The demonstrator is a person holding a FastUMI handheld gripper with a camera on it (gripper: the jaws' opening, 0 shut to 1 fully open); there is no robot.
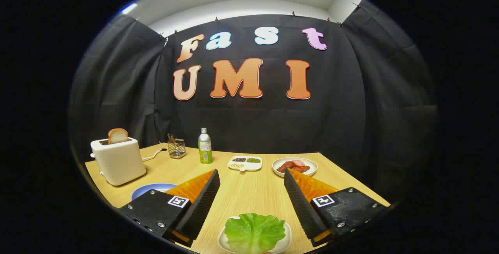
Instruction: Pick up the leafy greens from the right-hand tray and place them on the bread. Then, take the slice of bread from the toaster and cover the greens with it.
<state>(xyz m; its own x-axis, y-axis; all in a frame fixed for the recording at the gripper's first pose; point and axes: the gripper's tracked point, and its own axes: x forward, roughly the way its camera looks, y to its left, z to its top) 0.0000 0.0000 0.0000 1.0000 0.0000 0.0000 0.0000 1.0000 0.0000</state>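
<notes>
Black ribbed tool (pixel 252 179) fingers (orange-backed) carry square markers, silver screws.

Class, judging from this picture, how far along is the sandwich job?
Nothing looks done yet. The lettuce leaf lies on its white tray, between the fingers of the open claw, ungripped. The bread slice stands in the toaster. Picking, placing and covering all remain.
</notes>
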